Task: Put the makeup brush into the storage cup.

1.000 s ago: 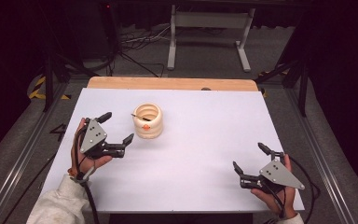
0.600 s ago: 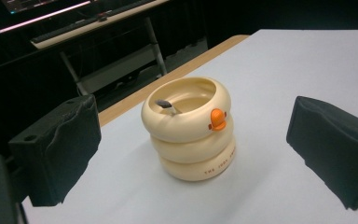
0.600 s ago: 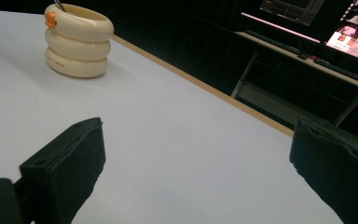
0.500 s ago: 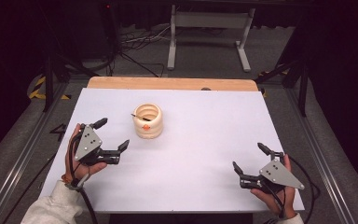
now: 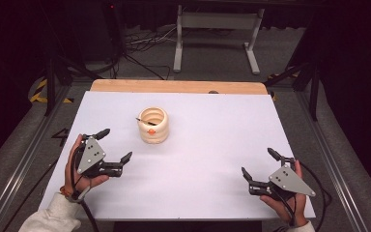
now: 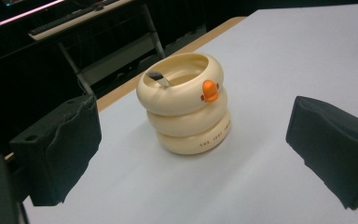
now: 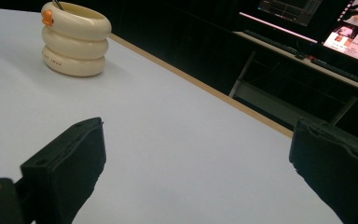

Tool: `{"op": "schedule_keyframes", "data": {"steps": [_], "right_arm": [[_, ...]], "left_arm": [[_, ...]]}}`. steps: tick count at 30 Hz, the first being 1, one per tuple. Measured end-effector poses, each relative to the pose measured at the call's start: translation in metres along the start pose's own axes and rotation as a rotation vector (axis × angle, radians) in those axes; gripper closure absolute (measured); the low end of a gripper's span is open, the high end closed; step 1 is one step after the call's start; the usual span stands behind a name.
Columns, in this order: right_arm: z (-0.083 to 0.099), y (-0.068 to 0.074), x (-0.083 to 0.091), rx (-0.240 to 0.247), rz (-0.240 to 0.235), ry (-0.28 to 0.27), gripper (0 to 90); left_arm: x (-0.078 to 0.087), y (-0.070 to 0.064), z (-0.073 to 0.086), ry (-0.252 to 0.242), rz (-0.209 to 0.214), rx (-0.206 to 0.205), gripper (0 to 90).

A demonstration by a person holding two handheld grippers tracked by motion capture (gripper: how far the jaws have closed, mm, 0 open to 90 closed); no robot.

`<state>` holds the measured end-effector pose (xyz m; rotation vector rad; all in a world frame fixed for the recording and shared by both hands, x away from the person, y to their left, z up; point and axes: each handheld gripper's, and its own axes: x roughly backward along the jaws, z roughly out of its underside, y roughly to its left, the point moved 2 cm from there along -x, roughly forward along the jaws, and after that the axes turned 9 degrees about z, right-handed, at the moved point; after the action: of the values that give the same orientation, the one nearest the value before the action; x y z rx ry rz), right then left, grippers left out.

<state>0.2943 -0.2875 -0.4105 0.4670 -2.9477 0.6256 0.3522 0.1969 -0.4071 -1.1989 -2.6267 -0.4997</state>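
Observation:
A cream holder point(image 5: 153, 124) made of three stacked rings, with an orange knob on its side, stands upright on the white table point(image 5: 212, 145) left of centre. A thin dark item point(image 5: 142, 120) leans inside it against the rim. My left gripper point(image 5: 116, 143) is open, near and to the left of the holder, clear of it. In the left gripper view the holder point(image 6: 184, 109) sits ahead between the jaws of my left gripper point(image 6: 193, 161), with the dark item point(image 6: 157, 78) at its rim. My right gripper point(image 5: 258, 161) is open at the near right, empty. Its own view has the holder point(image 7: 74, 39) far off, beyond my right gripper point(image 7: 200, 172).
A wooden strip point(image 5: 174, 86) runs along the table's far edge. Beyond it stand a metal frame point(image 5: 212, 29) and floor cables. Metal rails point(image 5: 24, 159) flank the table on both sides. Lit monitors point(image 7: 335, 28) glow in the dark background.
My left gripper has drawn back toward the near edge and slightly left, away from the holder. The right gripper and the holder have stayed put.

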Motion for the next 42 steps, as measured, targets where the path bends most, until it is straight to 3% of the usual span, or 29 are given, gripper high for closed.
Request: {"op": "schedule_keyframes", "data": {"steps": [22, 42], "right_arm": [[0.001, 0.004, -0.002, 0.004, -0.007, 0.010, 4.2], [0.003, 0.006, -0.002, 0.005, -0.016, 0.021, 4.2]], "left_arm": [[0.018, -0.016, 0.017, 0.054, 0.011, -0.021, 4.2], [0.032, -0.021, 0.038, 0.092, -0.008, 0.006, 4.7]]}}
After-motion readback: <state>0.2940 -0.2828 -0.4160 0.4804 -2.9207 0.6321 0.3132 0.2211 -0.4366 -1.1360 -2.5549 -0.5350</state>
